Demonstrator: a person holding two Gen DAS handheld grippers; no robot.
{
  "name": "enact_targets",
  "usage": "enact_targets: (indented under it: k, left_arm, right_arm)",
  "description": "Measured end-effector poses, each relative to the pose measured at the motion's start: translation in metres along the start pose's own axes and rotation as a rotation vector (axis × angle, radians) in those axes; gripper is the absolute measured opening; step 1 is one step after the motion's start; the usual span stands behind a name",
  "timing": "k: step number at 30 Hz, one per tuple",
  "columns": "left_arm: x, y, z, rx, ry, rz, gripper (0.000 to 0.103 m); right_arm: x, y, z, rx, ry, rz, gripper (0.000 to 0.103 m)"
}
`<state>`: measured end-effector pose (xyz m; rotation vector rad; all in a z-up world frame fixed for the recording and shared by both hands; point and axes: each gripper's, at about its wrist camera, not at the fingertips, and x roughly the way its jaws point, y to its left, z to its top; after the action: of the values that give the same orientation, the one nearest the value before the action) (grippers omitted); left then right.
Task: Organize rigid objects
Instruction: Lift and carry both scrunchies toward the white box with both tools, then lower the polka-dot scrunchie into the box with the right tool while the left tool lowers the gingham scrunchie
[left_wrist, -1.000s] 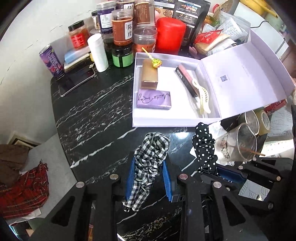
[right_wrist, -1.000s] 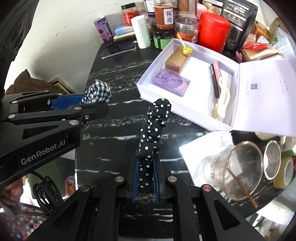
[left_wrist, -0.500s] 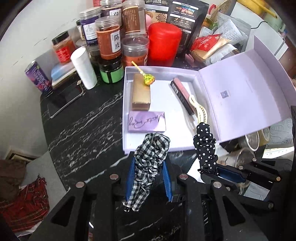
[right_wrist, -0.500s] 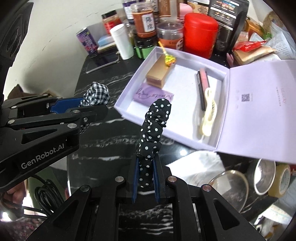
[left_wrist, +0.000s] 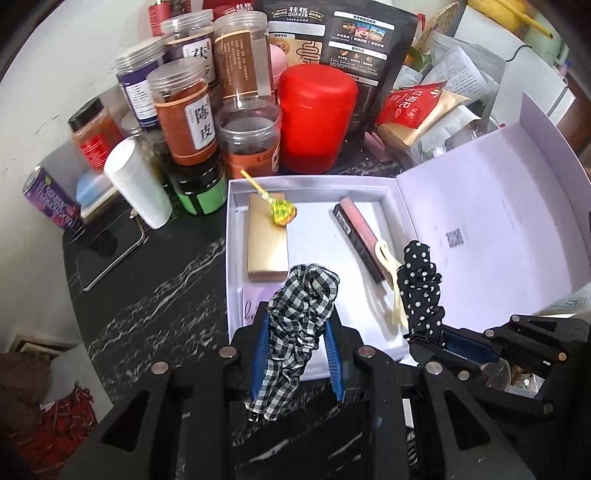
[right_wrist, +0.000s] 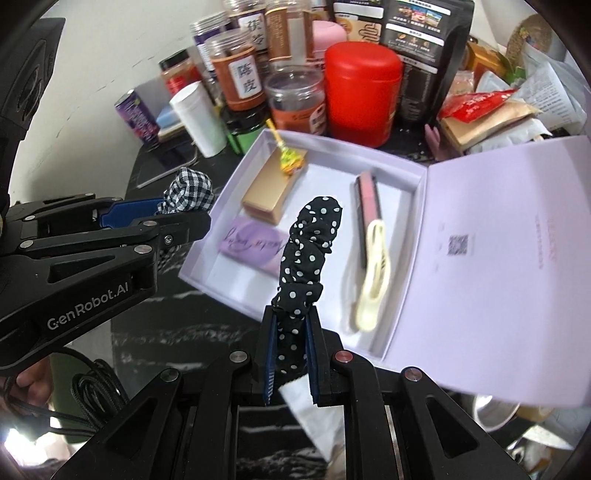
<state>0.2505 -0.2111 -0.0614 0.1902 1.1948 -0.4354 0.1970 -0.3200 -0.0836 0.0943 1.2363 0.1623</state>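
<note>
The left claw (left_wrist: 297, 347) pinches a checked scrunchie (left_wrist: 299, 325) upright over the lilac box's (left_wrist: 236, 258) near edge, ready to drop in. Beside it, the right claw (right_wrist: 290, 354) pinches a polka-dot scrunchie (right_wrist: 306, 258) above the box's bare middle.

Behind the box you have a red canister (left_wrist: 317, 116), a black oats bag (left_wrist: 334, 55), labelled jars (left_wrist: 186, 118), a white bottle (left_wrist: 137, 183), a purple can (left_wrist: 50, 201) and a phone (left_wrist: 107, 245) on black marble (left_wrist: 155, 302).
</note>
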Motion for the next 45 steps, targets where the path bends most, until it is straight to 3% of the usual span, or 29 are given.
enact_targets:
  k: [25,45]
  left_arm:
    - [0.059,0.001,0.059,-0.002,-0.022,-0.028,0.027]
    - [0.113,0.011,0.043,-0.055,0.051,-0.087,0.027]
  right_arm:
    - [0.041,-0.047,0.058,-0.009,-0.021,-0.072,0.014]
    - [0.096,-0.055,0.065,0.003,0.062,-0.126,0.014]
